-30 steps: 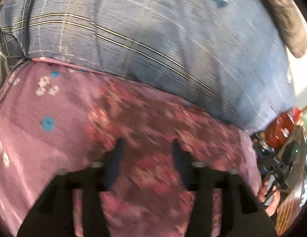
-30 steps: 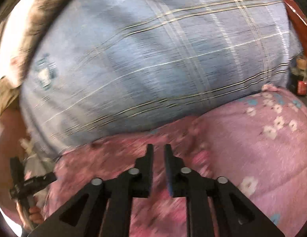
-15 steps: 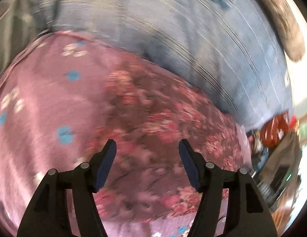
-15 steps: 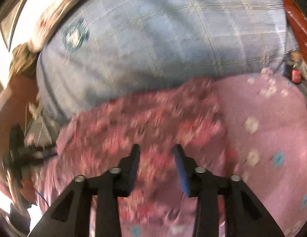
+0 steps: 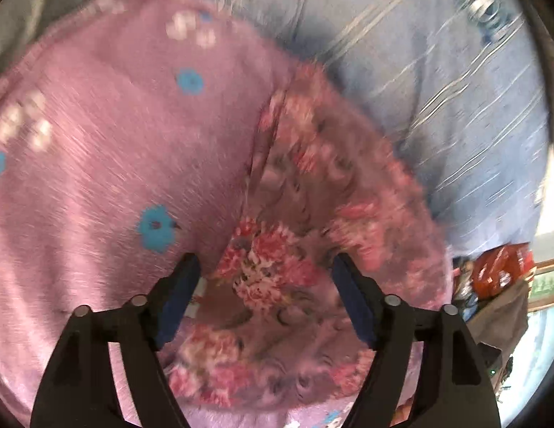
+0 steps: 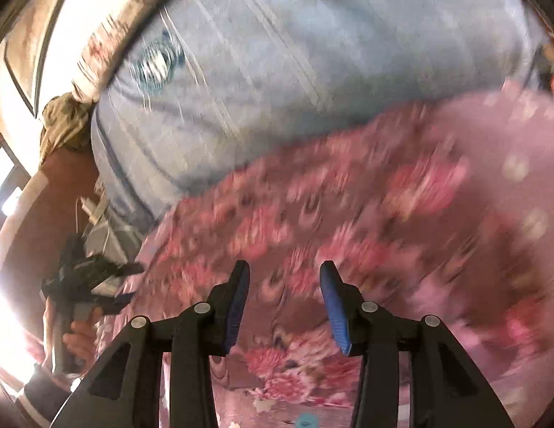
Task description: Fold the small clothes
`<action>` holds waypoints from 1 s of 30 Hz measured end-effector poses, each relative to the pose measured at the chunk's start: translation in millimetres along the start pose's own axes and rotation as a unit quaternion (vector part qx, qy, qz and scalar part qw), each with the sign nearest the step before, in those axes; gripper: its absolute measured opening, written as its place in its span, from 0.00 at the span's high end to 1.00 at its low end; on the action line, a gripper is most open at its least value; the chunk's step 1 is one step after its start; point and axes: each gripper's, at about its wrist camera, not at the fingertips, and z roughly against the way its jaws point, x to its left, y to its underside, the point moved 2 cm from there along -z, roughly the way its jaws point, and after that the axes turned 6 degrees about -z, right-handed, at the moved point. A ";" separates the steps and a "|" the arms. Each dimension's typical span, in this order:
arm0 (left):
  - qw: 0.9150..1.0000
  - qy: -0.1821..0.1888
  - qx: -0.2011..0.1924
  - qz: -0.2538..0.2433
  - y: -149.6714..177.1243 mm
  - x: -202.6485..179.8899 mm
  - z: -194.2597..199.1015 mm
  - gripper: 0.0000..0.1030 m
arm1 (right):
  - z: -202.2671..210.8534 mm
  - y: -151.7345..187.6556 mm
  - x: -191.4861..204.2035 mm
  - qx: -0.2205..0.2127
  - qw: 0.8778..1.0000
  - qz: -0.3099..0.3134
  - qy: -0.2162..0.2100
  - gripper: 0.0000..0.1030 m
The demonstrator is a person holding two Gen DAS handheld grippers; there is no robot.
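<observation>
1. The left gripper (image 5: 262,271) is now standing with its jaws spread wide and holding nothing; a second ago they were set noticeably narrower over the same cloth.
2. The right gripper (image 6: 284,278) is also gaping empty, where a second ago its jaws were nearly pinched together, so both tools have let go.
3. The small floral garment (image 5: 312,221), in pink and red rose print, is lying flat on the pink flowered blanket (image 5: 98,149), directly under and ahead of both grippers, with its left edge forming a straight seam line against the blanket.
4. Judging from this, a fold has probably just been laid down and released; the next grasp is likely calling for a fresh edge or corner.
5. Both views are blurring with motion, suggesting the grippers are pulling back from the cloth.
6. The blue plaid bedding (image 6: 312,71) behind is carrying a round blue-and-white emblem (image 6: 157,62), but its lettering is too smeared to read; no other writing is legible.
</observation>
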 end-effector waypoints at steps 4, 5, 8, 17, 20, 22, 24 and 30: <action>0.999 0.019 0.010 -0.027 2.7 -18.3 -4.7 0.16 | -4.0 14.4 0.1 -0.026 1.000 -0.008 0.000 0.56; 0.999 0.016 0.010 -0.029 2.4 -18.9 -3.9 0.16 | -1.7 12.9 5.3 -0.027 1.000 -0.004 0.004 0.55; 0.999 0.025 0.024 -0.032 -6.4 -20.4 -1.5 0.16 | 4.3 15.7 37.4 -0.021 0.998 0.053 -0.025 0.53; 0.993 0.002 0.058 -0.103 -52.2 -27.7 15.8 0.16 | -36.0 118.9 166.8 0.042 0.933 0.357 0.010 0.38; 0.987 -0.011 0.064 -0.145 -56.5 -29.0 23.9 0.16 | -60.6 150.1 199.4 0.044 0.899 0.435 0.038 0.38; 0.983 -0.014 0.070 -0.167 -56.9 -28.1 28.1 0.16 | -80.2 163.6 218.9 0.032 0.880 0.470 0.065 0.36; 0.981 -0.009 0.074 -0.182 -57.7 -25.0 31.9 0.16 | -102.3 171.6 232.7 0.023 0.861 0.498 0.098 0.35; 0.983 0.046 0.078 -0.163 -69.8 -11.0 32.2 0.16 | -124.8 167.6 248.4 -0.053 0.838 0.519 0.157 0.94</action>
